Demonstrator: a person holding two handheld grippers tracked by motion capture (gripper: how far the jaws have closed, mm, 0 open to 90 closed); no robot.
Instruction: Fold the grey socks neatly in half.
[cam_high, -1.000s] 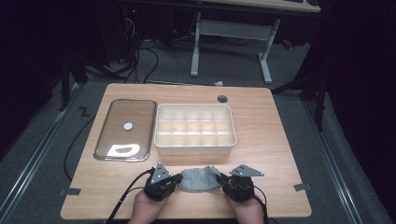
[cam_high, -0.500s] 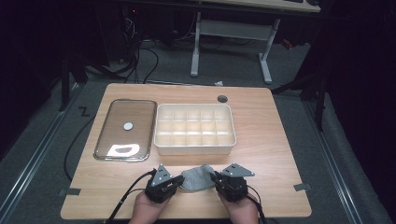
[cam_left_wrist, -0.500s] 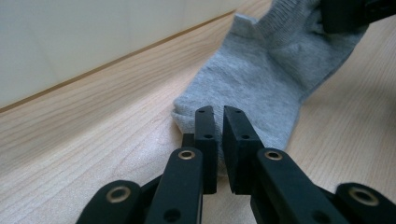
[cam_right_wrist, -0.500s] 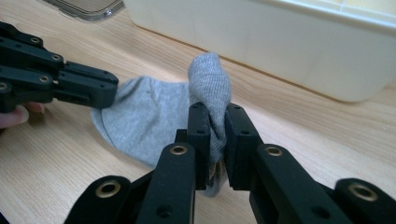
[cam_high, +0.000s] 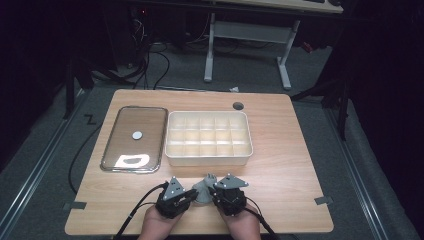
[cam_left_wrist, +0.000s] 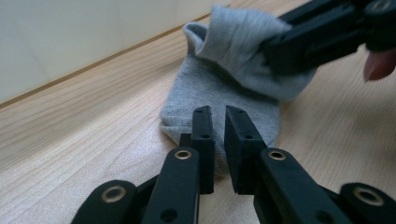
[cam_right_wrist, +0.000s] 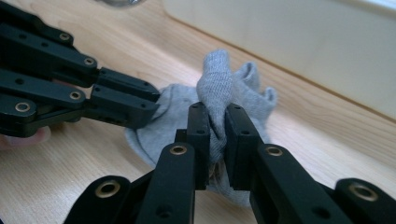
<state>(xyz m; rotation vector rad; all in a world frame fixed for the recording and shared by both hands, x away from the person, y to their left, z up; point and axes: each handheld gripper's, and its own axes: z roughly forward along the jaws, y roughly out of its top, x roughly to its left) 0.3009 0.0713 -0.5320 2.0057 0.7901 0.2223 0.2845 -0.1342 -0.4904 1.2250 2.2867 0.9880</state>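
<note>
right gripper view: grey sock (cam_right_wrist: 219, 88) pinched in right gripper (cam_right_wrist: 217, 140), left gripper (cam_left_wrist: 217, 144) just parting, nothing clamped

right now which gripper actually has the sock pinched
The right gripper: grey sock fabric is clamped between its fingers. The left gripper shows an empty gap.
</note>
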